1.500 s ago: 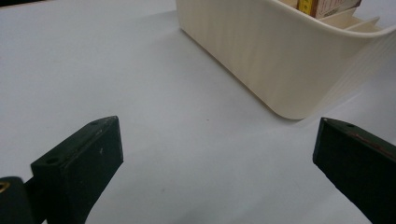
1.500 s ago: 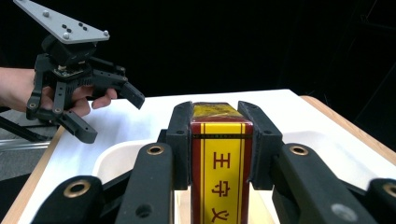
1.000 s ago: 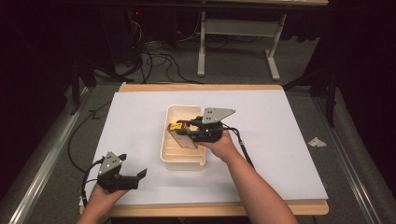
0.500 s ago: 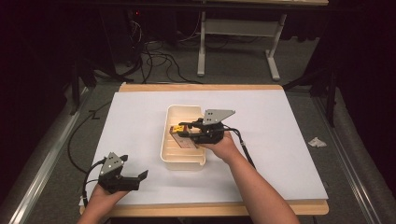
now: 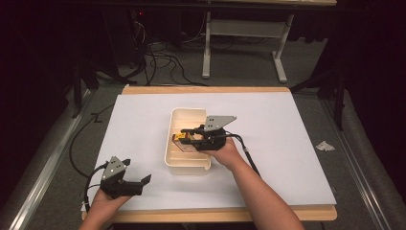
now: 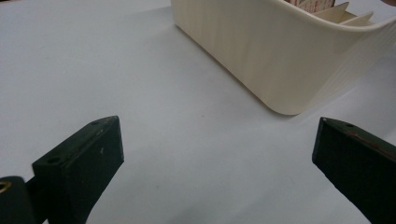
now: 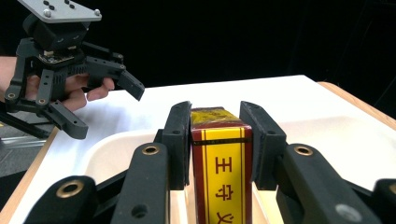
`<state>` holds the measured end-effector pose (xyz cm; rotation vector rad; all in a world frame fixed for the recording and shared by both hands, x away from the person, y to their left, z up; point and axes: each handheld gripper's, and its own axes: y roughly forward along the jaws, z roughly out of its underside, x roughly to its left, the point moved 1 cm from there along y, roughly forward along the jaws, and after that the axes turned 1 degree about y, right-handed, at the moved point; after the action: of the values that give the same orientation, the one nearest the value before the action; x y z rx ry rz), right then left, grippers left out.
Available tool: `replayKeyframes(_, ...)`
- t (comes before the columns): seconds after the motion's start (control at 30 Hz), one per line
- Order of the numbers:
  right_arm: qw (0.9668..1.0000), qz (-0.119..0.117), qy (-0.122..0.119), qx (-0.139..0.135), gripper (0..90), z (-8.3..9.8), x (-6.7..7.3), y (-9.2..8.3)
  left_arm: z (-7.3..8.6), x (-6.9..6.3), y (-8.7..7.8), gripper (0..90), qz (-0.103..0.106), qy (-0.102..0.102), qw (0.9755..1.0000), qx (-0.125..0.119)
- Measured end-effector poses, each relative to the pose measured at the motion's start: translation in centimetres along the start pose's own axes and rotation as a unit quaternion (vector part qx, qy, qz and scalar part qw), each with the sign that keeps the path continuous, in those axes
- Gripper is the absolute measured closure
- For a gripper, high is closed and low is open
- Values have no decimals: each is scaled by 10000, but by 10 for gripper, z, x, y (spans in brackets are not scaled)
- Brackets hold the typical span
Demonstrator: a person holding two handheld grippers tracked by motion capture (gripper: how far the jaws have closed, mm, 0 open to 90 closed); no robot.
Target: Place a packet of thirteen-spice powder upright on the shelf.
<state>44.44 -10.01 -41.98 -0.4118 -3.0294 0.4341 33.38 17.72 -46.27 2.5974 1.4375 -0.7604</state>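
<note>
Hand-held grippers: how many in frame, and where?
2. The left hand-held gripper rests open on the white table near its front left corner. The right hand-held gripper is over the cream bin, shut on a red-and-yellow box.

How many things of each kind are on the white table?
Cream tubs: 1
Red-and-yellow boxes, held over the tub in the right gripper: 1
Grippers, counting the open left gripper: 2
Total: 4
</note>
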Motion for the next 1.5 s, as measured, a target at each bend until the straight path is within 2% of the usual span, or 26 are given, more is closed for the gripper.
replayKeyframes(0.1, 10000, 23, 32, 47, 653, 3, 0, -2, 1, 0, 0, 25, 4, 43, 10000, 35)
replayKeyframes(0.23, 9999, 65, 80, 123, 645, 6, -1, -4, 0, 0, 0, 25, -4, 2, 10000, -2)
replayKeyframes(0.37, 9999, 83, 82, 86, 643, 7, -2, -7, 0, -1, 0, 25, -7, -47, 10000, -24)
replayKeyframes(0.47, 9998, 116, 114, 116, 640, 8, -1, -11, 1, -1, 0, 25, -8, 23, 10000, 24)
replayKeyframes(0.67, 9997, 139, 157, 108, 633, 12, -2, -19, 1, 0, 0, 25, -20, 22, 10000, 26)
replayKeyframes(1.03, 9996, 243, 74, 104, 629, 15, 2, -30, 1, 0, 1, 25, -16, -28, 10000, 25)
replayKeyframes(1.5, 9993, 315, 117, 130, 620, 16, 3, -36, 1, 2, 1, 26, -18, -23, 10000, 50)
